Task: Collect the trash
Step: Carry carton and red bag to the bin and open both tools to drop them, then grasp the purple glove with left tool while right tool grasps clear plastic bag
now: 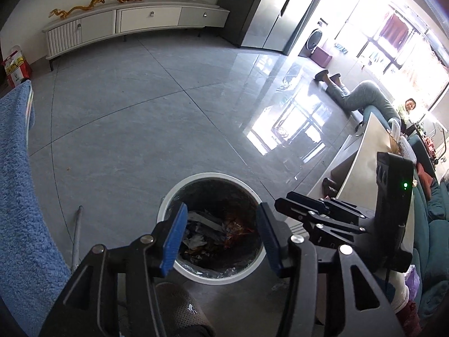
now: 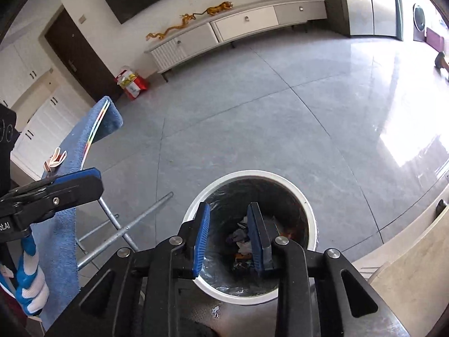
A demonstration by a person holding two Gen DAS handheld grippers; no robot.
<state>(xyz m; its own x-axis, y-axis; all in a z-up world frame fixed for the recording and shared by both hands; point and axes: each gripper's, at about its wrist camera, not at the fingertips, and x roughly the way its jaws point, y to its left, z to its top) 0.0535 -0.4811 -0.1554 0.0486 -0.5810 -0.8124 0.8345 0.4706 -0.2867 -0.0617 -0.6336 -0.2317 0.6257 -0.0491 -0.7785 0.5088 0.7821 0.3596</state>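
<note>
A round white-rimmed trash bin [image 1: 165, 196] with a dark liner stands on the grey floor, with crumpled wrappers and paper [image 1: 207, 233] inside. My left gripper [image 1: 221, 224] hovers over the bin, open and empty. The bin also shows in the right wrist view [image 2: 308, 210], with trash [image 2: 241, 238] at its bottom. My right gripper [image 2: 228, 224] hangs above the bin opening, jaws apart and empty. The right gripper [image 1: 322, 210] shows at the right of the left wrist view. The left gripper [image 2: 70, 185] shows at the left of the right wrist view.
A blue towel [image 2: 64, 224] hangs over a metal rack [image 2: 126, 230] left of the bin. A pale table edge [image 1: 364, 163] lies at the right. A white TV cabinet [image 2: 238, 28] lines the far wall. A person [image 1: 373, 101] sits at the far right. A slipper [image 1: 179, 306] is below the bin.
</note>
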